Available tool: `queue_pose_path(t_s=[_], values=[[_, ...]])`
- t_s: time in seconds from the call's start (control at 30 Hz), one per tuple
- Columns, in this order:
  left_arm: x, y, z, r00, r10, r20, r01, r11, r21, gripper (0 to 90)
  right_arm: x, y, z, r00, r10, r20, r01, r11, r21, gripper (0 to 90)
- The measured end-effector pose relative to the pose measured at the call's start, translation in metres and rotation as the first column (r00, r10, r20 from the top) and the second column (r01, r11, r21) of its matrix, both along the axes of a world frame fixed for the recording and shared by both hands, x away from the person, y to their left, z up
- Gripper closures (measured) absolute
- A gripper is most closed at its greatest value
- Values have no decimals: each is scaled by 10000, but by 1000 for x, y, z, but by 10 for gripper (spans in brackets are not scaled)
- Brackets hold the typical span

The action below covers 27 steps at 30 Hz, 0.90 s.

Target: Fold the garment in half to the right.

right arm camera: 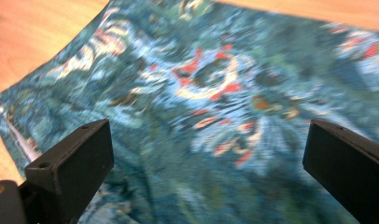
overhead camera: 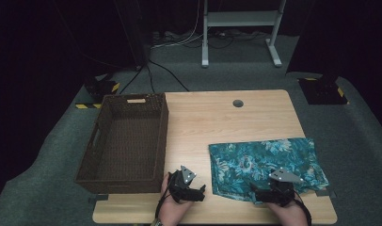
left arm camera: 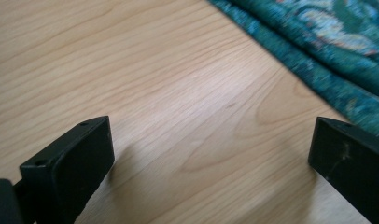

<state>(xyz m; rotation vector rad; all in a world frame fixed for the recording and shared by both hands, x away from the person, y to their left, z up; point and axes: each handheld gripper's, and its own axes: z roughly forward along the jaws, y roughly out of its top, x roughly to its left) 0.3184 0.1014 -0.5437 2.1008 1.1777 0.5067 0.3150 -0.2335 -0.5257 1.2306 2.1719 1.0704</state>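
A teal floral cloth (overhead camera: 266, 162) lies folded flat on the right half of the wooden table (overhead camera: 217, 117). My left gripper (overhead camera: 198, 192) hovers near the front edge, just left of the cloth's near corner, open with only bare wood between its jaws. In the left gripper view the gripper (left arm camera: 211, 154) sits over the tabletop and the cloth's edge (left arm camera: 337, 56) runs along the upper right. My right gripper (overhead camera: 257, 194) is over the cloth's front edge, open and empty. The right gripper view has the gripper (right arm camera: 208, 154) above the patterned cloth (right arm camera: 215, 93).
A dark brown wicker basket (overhead camera: 128, 141) stands empty on the table's left side, close beside my left hand. A small round grommet (overhead camera: 237, 103) sits near the far edge. Beyond the table lie grey carpet, cables and a white desk frame (overhead camera: 241, 33).
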Motion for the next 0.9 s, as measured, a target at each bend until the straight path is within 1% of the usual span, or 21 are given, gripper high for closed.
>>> queue_pose_path(t_s=[0.03, 0.13, 0.23, 0.27, 0.3, 0.37, 0.4, 0.43, 0.47, 0.5, 0.63, 0.9], values=[[-1, 2, 0, 10000, 67, 24, -67, 10000, -58, 3, 0, 2, -2, 10000, 38, -49, -38, 10000, -32, 18], [0, 4, 0, 9999, 128, -91, -129, 9999, -88, 3, 0, 8, -9, 9995, 198, -259, -204, 9996, -213, 16], [0, 4, 0, 9999, 133, -108, -134, 9999, -101, 1, 0, 9, -12, 9994, 166, -315, -172, 9996, -212, 11], [0, 4, 0, 9998, 130, -114, -132, 9999, -98, 1, 0, 10, -14, 9991, 180, -390, -192, 9994, -298, 11], [0, 4, 0, 9998, 130, -114, -132, 9999, -98, 1, 0, 10, -14, 9991, 180, -390, -192, 9994, -298, 11], [0, 4, 0, 9999, 129, -107, -130, 9999, -92, 1, 0, 12, -14, 9989, 163, -434, -185, 9985, -508, 8], [0, 4, 0, 9998, 156, -111, -157, 9998, -87, 1, 0, 13, -15, 9986, 272, -464, -300, 9976, -618, 7], [0, 4, 0, 9998, 156, -111, -157, 9998, -87, 1, 0, 13, -15, 9986, 272, -464, -300, 9976, -618, 7], [0, 3, 0, 9997, 208, -107, -209, 9997, -100, 1, 1, 14, -15, 9978, 362, -554, -399, 9970, -668, 7], [0, 3, 0, 9997, 210, -109, -211, 9997, -98, 0, 3, 15, -16, 9960, 459, -761, -513, 9962, -711, 2], [0, 3, 0, 9997, 202, -102, -203, 9998, -85, 1, 4, 16, -17, 9941, 561, -932, -631, 9953, -739, 2], [-2, 1, 0, 9999, 136, -95, -137, 9999, -83, 1, 4, 16, -17, 9937, 592, -956, -663, 9952, -724, 2]])
